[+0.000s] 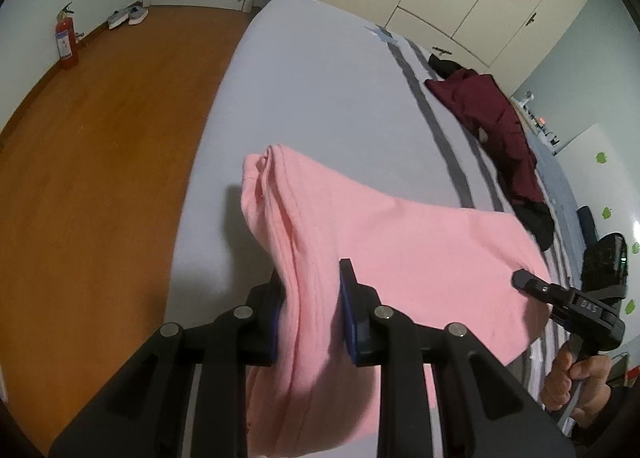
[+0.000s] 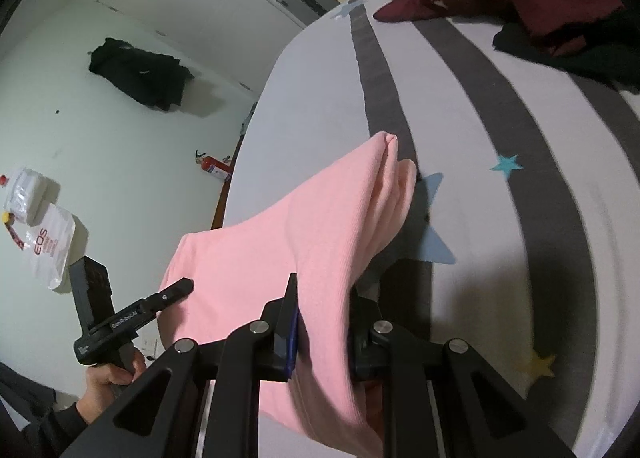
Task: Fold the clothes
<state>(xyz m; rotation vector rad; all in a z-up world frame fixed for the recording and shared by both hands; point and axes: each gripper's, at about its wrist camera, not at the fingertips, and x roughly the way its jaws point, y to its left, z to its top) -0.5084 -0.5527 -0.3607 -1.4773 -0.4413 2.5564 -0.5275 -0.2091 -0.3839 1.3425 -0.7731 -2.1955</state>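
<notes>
Two grippers, one pink garment, so here's the layout. Closest to the left wrist camera, the left gripper (image 1: 310, 310) has its jaws clamped on a bunched edge of the pink garment (image 1: 384, 258), with the cloth squeezed between the blue pads. Same story in the right wrist view: the right gripper (image 2: 322, 322) has its jaws closed on the pink garment (image 2: 280, 258) too, fabric pinched right between them. So the garment hangs stretched between the two grippers, held up over the bed (image 1: 320, 98), long axis running roughly gripper to gripper. Each pinched end folds into soft ridges that point away from its camera, out across the mattress.

Fabric looks like a soft, matte knit with a faint ribbed texture, and it sags smoothly in the middle.

Under it, the bed sheet is pale with wide dark grey stripes (image 2: 380, 78) and little coloured stars (image 2: 507, 165). Further back on the bed there's a crumpled maroon garment (image 1: 488, 114) with something black (image 1: 536, 218) lying against it, well apart from the pink one. Past the bed edge is wood flooring (image 1: 100, 138), and a red fire extinguisher (image 1: 66, 42) stands by the wall.
</notes>
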